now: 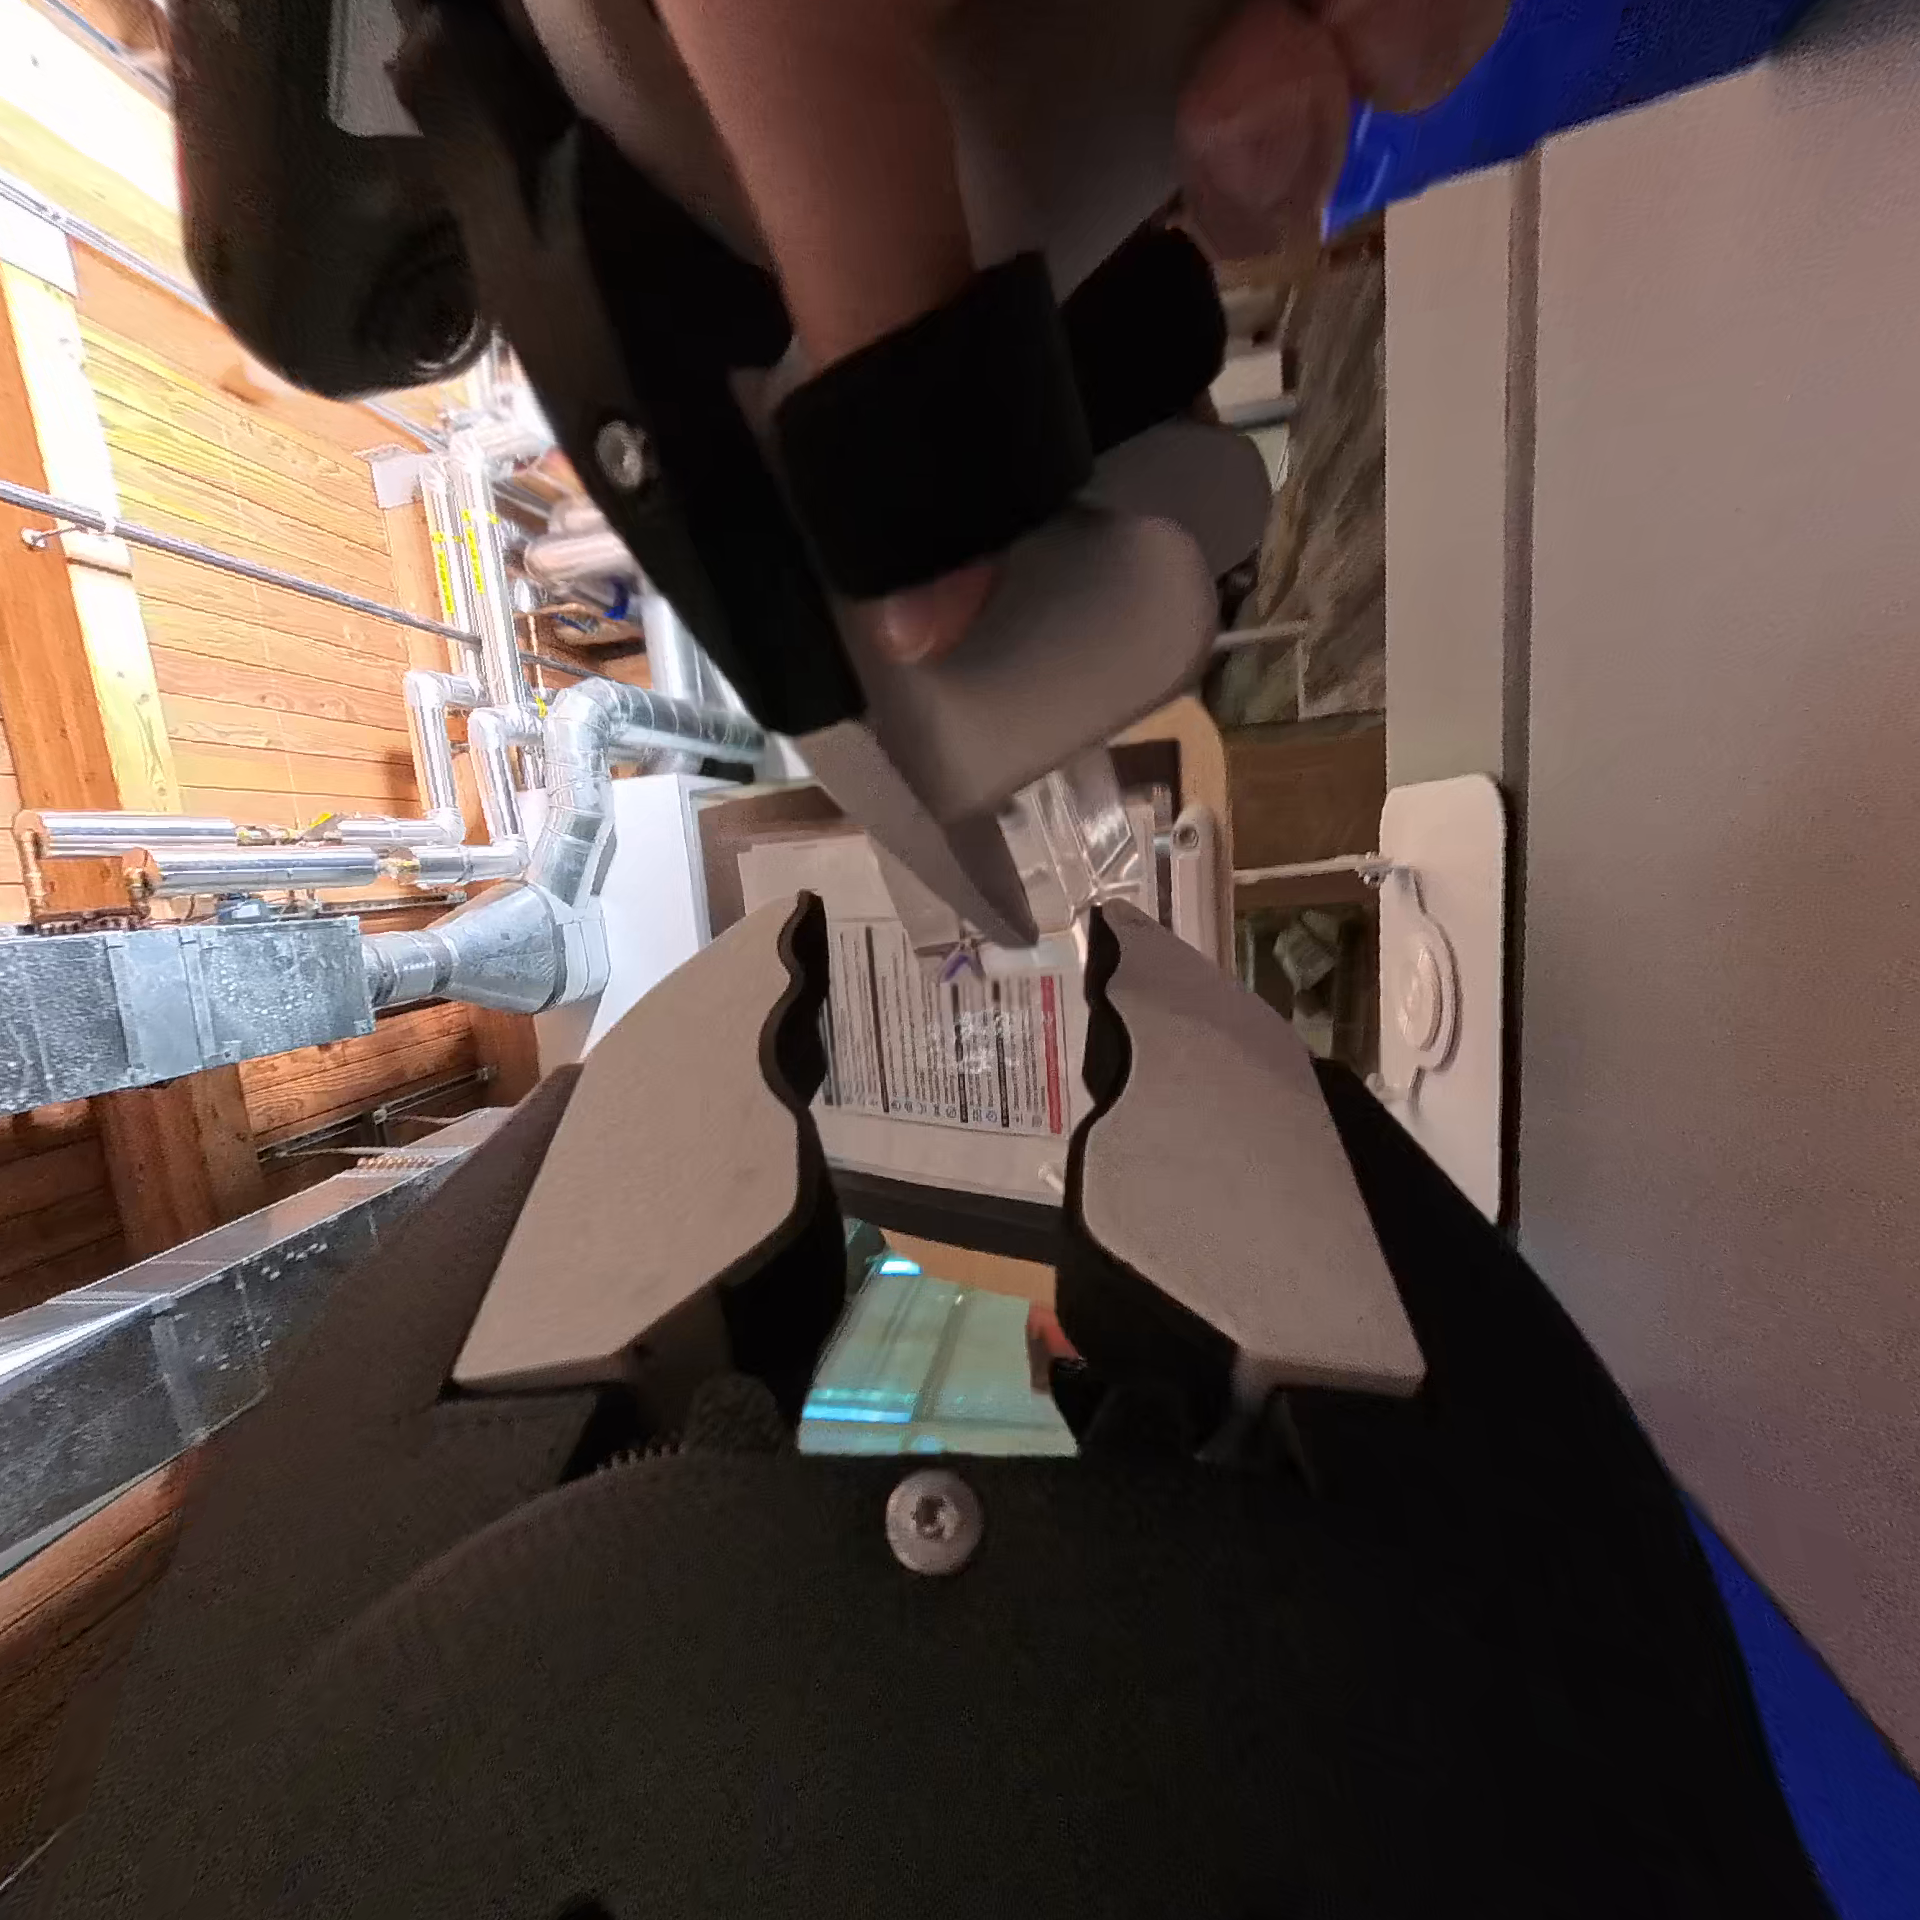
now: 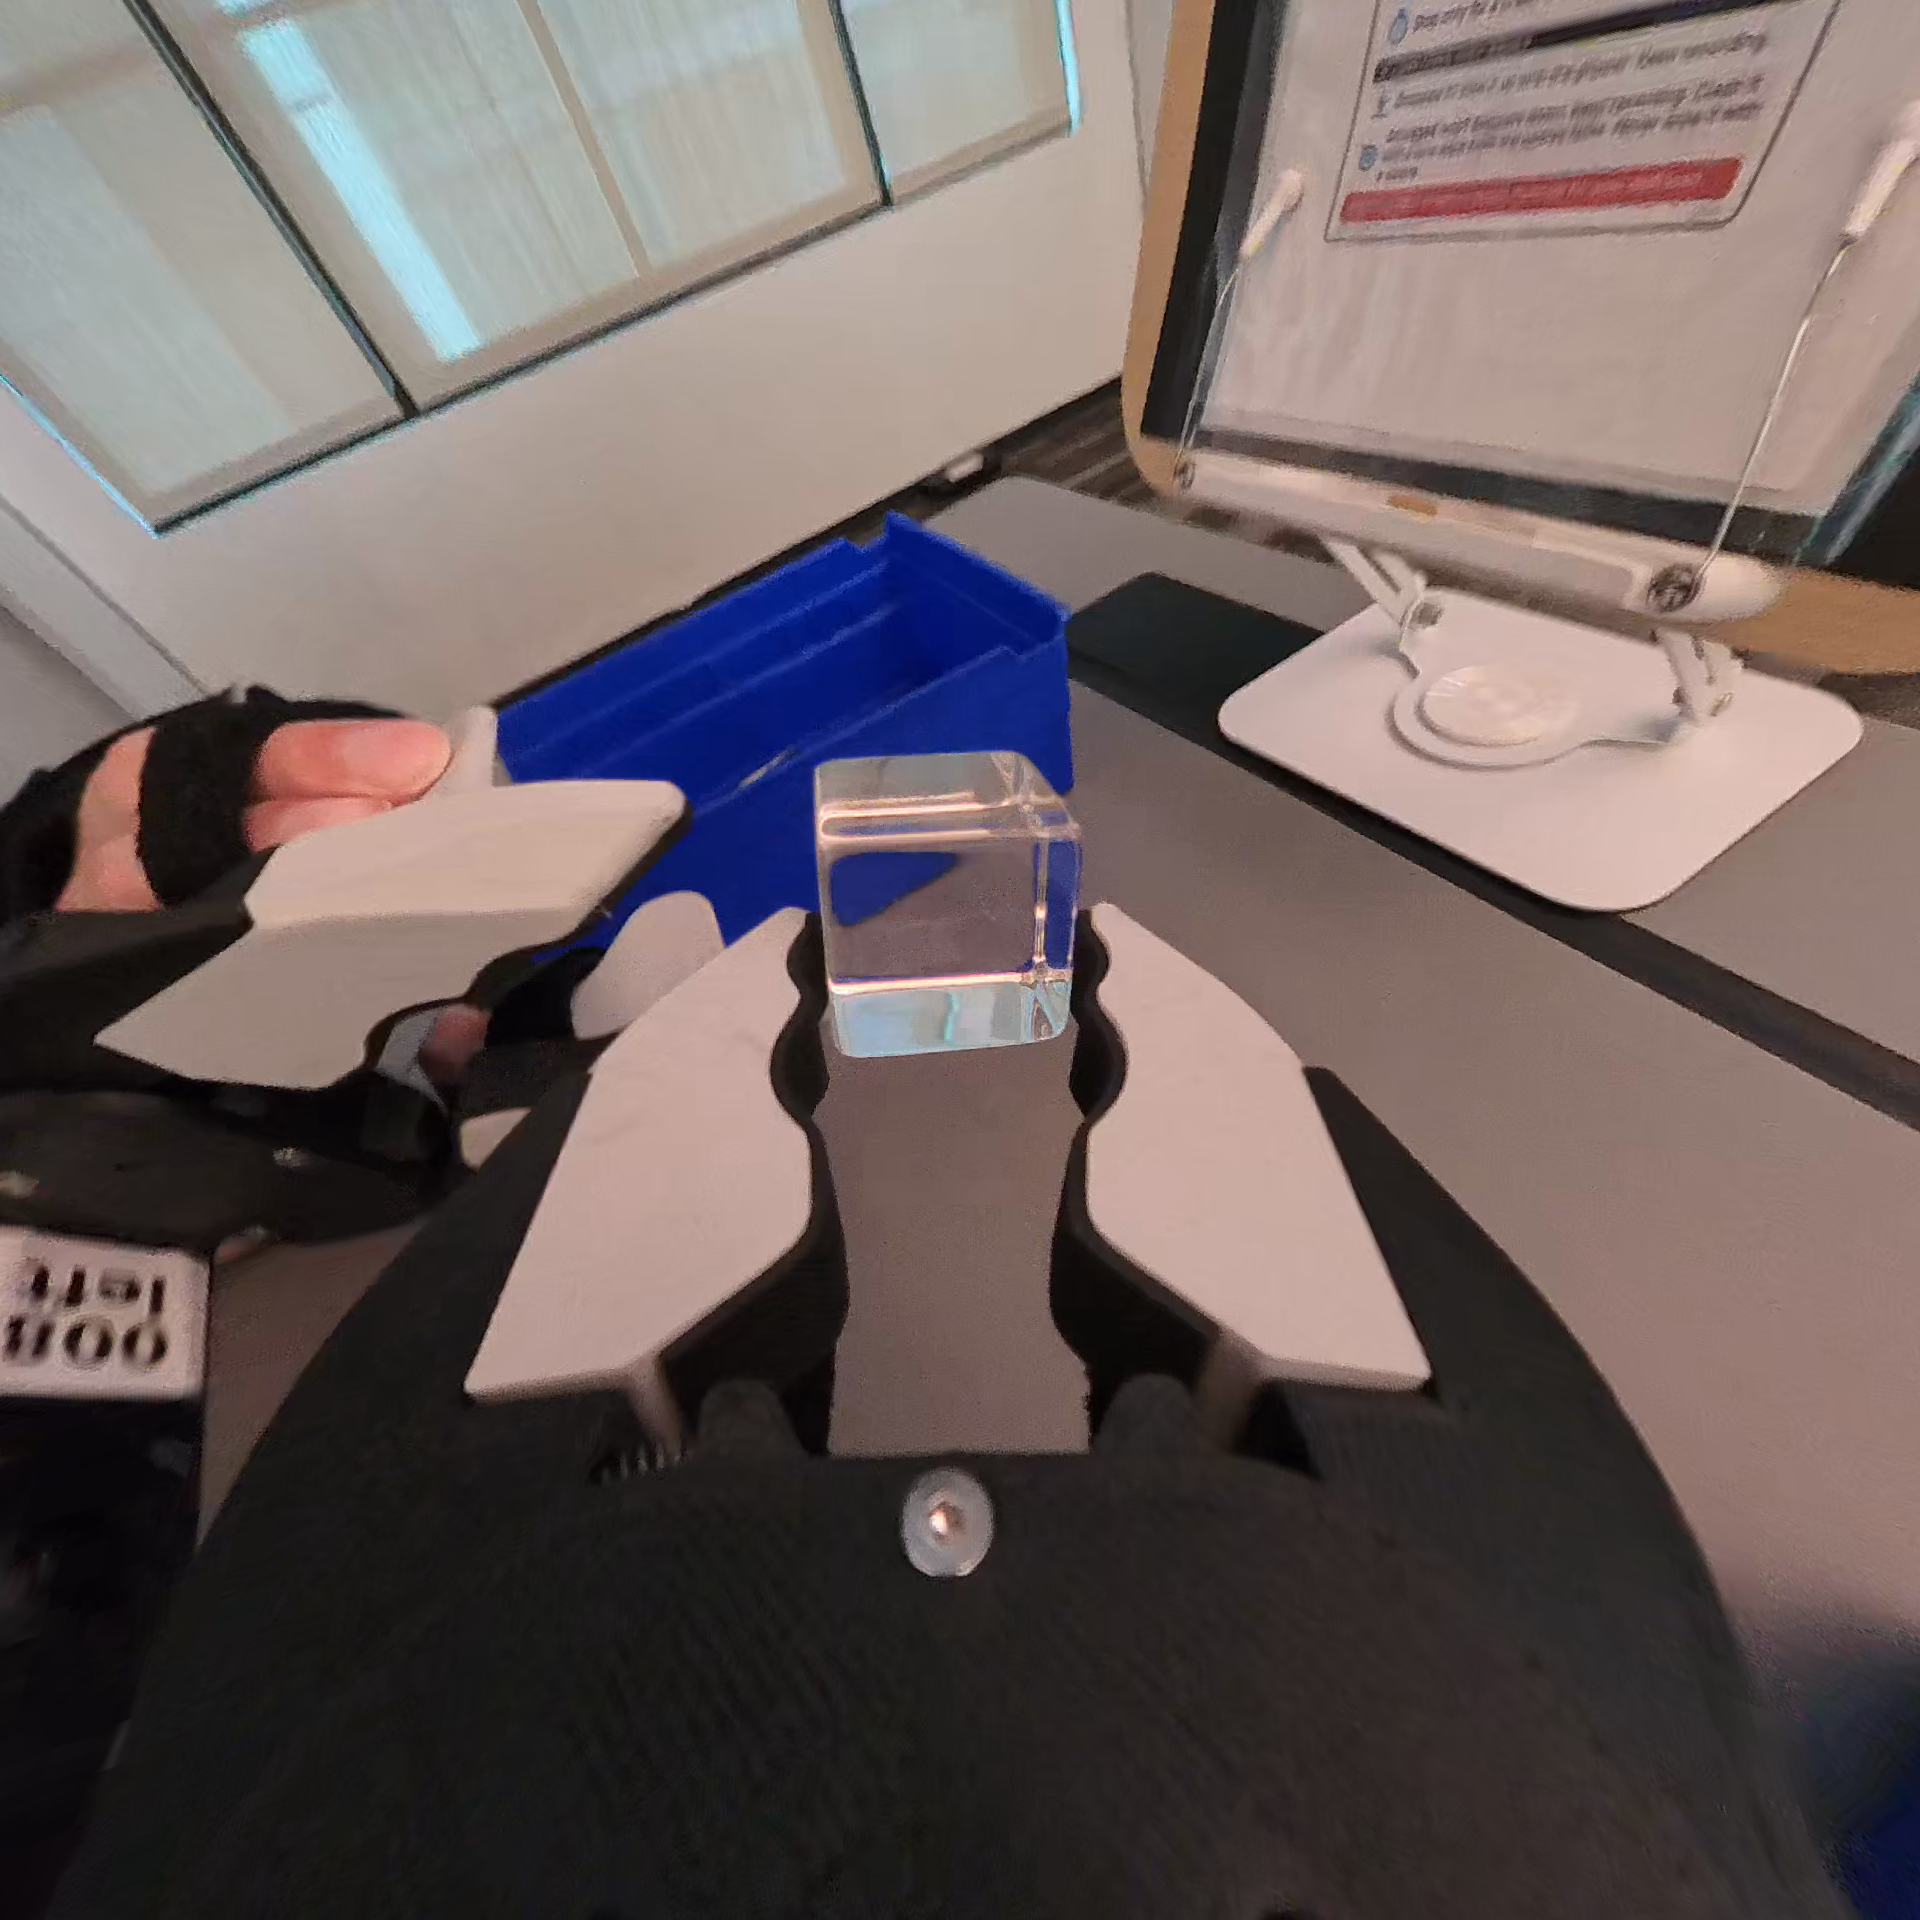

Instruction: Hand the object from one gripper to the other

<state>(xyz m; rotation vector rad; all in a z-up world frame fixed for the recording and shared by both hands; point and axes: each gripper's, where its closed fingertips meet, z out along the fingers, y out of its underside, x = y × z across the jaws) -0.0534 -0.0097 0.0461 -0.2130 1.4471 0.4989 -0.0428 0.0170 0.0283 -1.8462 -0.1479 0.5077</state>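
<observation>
A: Right gripper [image 2: 945, 935] first. Closed or apart?

B: Clamped on the cube [image 2: 940, 904], right at the fingertips. Clear block, held up off the table [image 2: 1351, 1195], with most of it sticking out past the tips.

A: And from the left wrist view?

B: Same grip, seen from the side: right gripper [image 1: 1023, 930] slanting down from above, with the cube [image 1: 1070, 836] only a blurred clear patch beside its tip.

A: Left gripper [image 1: 951, 935]?

B: Spread wide, with nothing between the fingers. Faces the right gripper's tip, just short of it. Not touching the cube, as far as can be told.

A: Seen from the right wrist view too?

B: Yes, left gripper [image 2: 670, 883] at the left, lying on its side, one finger above the other, tips just beside the cube. Held by a hand [image 2: 312, 779] in black straps.

A: Farther out?

B: Blue bin [image 2: 831, 665] behind the cube, on the table's far edge. White stand [image 2: 1538, 790] to the right, propping up a printed sheet [image 2: 1538, 260]. Window [image 2: 416, 208] beyond. In the left wrist view, silver ducts [image 1: 468, 935] against a wooden wall [image 1: 260, 623].
</observation>
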